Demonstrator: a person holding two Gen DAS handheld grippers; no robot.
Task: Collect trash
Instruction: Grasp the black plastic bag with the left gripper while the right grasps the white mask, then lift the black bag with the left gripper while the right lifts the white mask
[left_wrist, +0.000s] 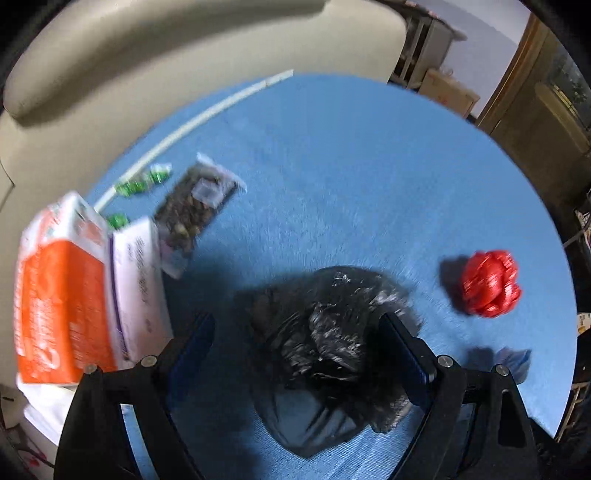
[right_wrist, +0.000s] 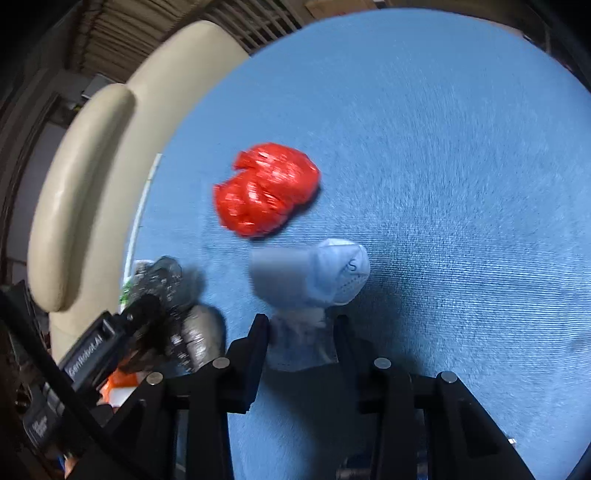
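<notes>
Beyond far left edge of round blue table (left_wrist: 351, 166), logged cream sofa (left_wrist: 147, 55), biggest item in shot. Along that same edge, noted thin white strip (left_wrist: 192, 122) following the curve.

At left edge, saw orange tissue pack (left_wrist: 59, 288) standing, touching white-and-purple pack (left_wrist: 136, 280) on its inner side. Both blurred, print unreadable.

Near front edge, found crumpled black plastic bag (left_wrist: 325, 332) lying on the cloth. Left gripper (left_wrist: 295, 319) pointed steeply down with fingers spread wide on either side of the bag; released, left pad clear of the plastic, right pad at the bag's edge, contact unclear.

Just beyond the white pack, marked clear snack packet (left_wrist: 195, 206) with dark contents, lying flat, one end against the pack.

Toward right edge, well apart from the black bag, tagged crumpled red plastic ball (left_wrist: 489, 284).

Near front-right edge, just beside the red ball, found light blue face mask (right_wrist: 325, 277). Right gripper (right_wrist: 301, 325) clenched on its lower part, fabric bunched between the two pads, upper part bulging out above.

By far-left edge, next to the strip, spotted small green wrappers (left_wrist: 144, 181), blurred.
</notes>
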